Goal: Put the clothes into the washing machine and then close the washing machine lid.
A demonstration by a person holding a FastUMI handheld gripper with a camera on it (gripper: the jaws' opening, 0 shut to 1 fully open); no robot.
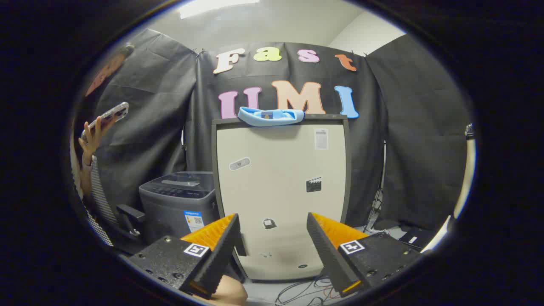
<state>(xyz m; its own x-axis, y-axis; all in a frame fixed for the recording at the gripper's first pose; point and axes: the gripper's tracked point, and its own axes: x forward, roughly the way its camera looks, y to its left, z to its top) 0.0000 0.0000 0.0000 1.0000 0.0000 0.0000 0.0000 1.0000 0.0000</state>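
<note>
Booth: washing machine point(177, 204) half hidden behind board point(280, 191); gripper point(272, 238) jaws apart, empty.

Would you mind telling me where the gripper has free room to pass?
The open gripper holds nothing. Free: the gap before the white panel, and above the grey washing machine. Crowded: cables on the floor below, a person's hand beside the machine.

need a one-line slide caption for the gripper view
Open gripper faces an upright beige board with blue clothing draped on top; grey washing machine, lid shut, stands beside it.
</note>
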